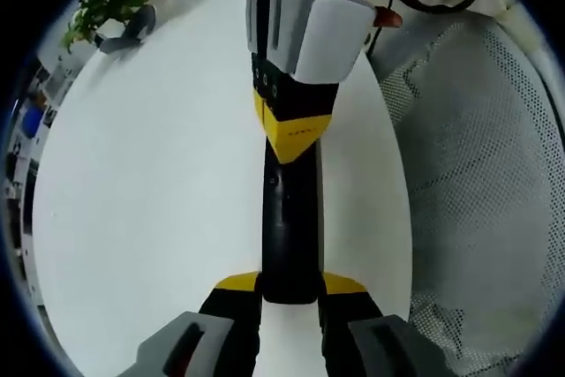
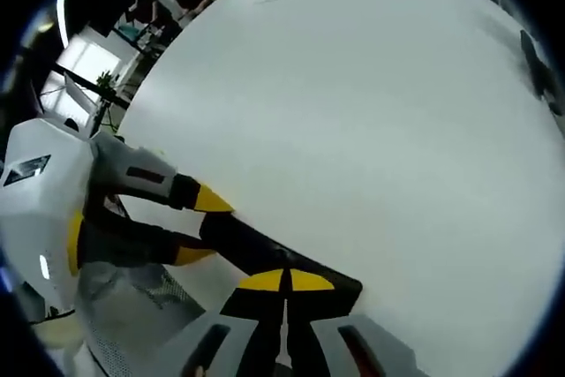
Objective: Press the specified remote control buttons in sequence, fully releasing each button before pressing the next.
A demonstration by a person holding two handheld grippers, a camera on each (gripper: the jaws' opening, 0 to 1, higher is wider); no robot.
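Left claw clamping remote

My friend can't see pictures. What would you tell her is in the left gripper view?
The left gripper clamps the near end of a black remote control above a white table, while the right gripper presses its closed yellow tips down onto the remote's far end. A potted plant sits at the table's far corner, and white mesh fabric lies alongside.
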